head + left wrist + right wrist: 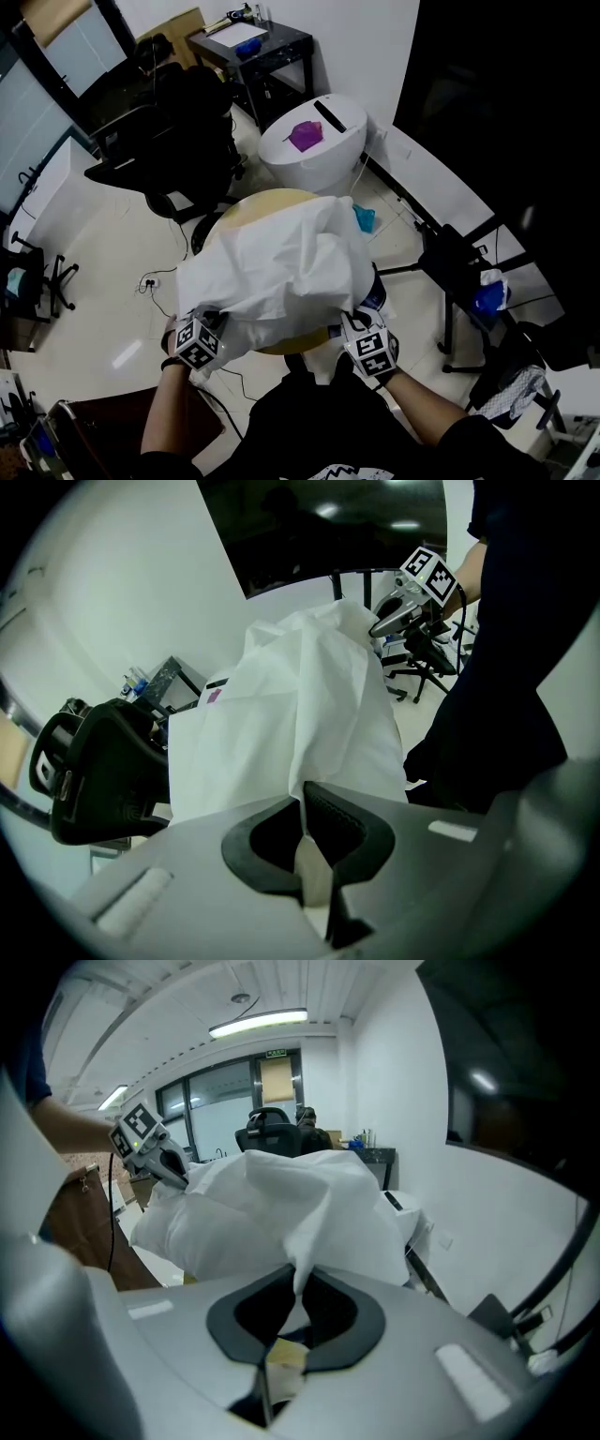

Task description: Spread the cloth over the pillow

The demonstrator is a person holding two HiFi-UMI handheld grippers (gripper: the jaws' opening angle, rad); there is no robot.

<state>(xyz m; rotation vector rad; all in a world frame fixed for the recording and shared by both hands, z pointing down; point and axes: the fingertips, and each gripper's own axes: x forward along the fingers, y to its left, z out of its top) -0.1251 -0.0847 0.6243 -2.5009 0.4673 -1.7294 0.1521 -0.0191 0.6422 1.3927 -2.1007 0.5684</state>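
Only the head view shows the white cloth [281, 272] heaped at mid frame over a round tan worktop [272, 199]. Each gripper view shows its near edge pinched between closed jaws: left gripper [306, 846], right gripper [292, 1307].

one white cloth [281, 272]. two grippers at the cloth's near edge, a left gripper [211, 319] and a right gripper [345, 321]. one round yellowish top [272, 199] under the cloth. beyond the cloth, one white drum-shaped unit [323, 159] with one purple object [305, 134] on it, one small black desk [272, 42], and one large black office chair [164, 141] to the cloth's left.
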